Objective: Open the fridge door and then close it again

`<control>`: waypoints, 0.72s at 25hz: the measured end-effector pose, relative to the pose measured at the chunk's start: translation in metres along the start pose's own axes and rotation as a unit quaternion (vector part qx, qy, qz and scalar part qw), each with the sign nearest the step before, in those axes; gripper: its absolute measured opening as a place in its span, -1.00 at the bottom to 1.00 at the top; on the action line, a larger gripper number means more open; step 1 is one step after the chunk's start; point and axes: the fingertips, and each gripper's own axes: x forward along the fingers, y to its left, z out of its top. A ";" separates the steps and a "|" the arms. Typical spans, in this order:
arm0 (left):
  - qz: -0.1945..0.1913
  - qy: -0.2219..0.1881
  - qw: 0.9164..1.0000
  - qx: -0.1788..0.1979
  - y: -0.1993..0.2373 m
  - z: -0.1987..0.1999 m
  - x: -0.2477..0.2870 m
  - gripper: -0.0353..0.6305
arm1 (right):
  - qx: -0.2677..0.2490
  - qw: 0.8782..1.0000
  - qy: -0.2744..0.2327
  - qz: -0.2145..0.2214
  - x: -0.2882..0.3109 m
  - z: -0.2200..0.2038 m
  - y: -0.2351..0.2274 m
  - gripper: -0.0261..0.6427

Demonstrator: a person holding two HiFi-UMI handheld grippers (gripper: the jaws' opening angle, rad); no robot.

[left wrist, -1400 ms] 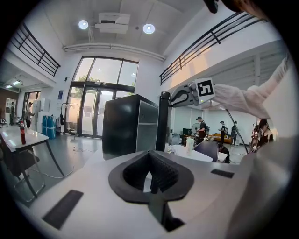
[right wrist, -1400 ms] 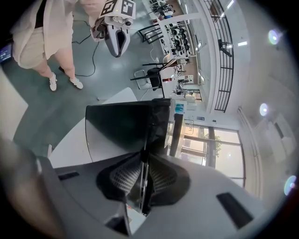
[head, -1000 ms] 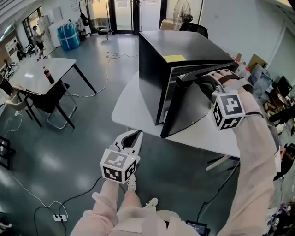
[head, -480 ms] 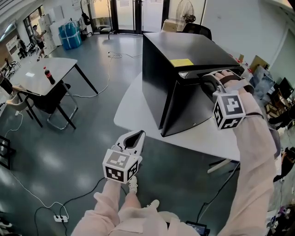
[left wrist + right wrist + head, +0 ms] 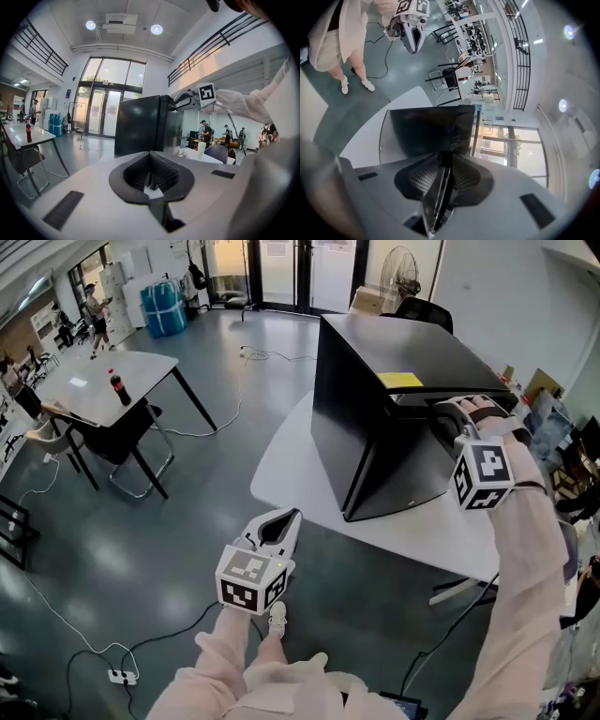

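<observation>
On a round white tabletop (image 5: 291, 465) in a high-ceilinged workshop, a black fridge (image 5: 342, 409) stands with its door (image 5: 403, 470) lying flush against the cabinet, facing the person who wears the camera. A yellow sticker (image 5: 400, 380) sits on the fridge's top, close to its front edge.

At the fridge's upper front edge, the right tongs (image 5: 442, 415) reach in from the right, the person's pale sleeve (image 5: 520, 549) stretching back from them. Seen along those tongs, a thin dark lip of the door stands upright between the two ribbed pads (image 5: 420, 180). The jaws have just been opening; they stand spread, and neither pad presses on the lip.

Well apart from the fridge, below and in front of the tabletop's rim, the left tongs (image 5: 284, 517) hang over the grey floor (image 5: 141, 549). Their pads are pressed together with nothing between them. They point towards the fridge's side wall, which fills the middle of the left gripper view.

Far to the left of the fridge stands a second tabletop (image 5: 80, 382) carrying a dark bottle (image 5: 115, 387) with a red label, with a black chair (image 5: 122, 442) just beside it. Behind the fridge, a standing fan (image 5: 401, 266) rises near the glass doors (image 5: 300, 268). On the floor well in front of the fridge, a white power strip (image 5: 117, 676) lies at the end of a cable.
</observation>
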 end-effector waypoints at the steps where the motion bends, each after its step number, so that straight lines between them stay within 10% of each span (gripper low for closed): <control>1: 0.003 -0.001 1.000 -0.002 0.002 0.000 -0.002 -0.86 | 0.004 1.000 -0.002 -0.005 0.000 0.000 0.000 -0.64; 13: 0.017 -0.011 1.000 -0.006 0.002 -0.001 -0.024 -0.86 | 0.045 0.997 -0.001 -0.057 -0.005 0.000 -0.003 -0.64; 18: 0.004 -0.009 1.000 -0.013 -0.018 -0.010 -0.029 -0.86 | 0.150 0.982 -0.070 -0.095 -0.038 0.014 -0.012 -0.43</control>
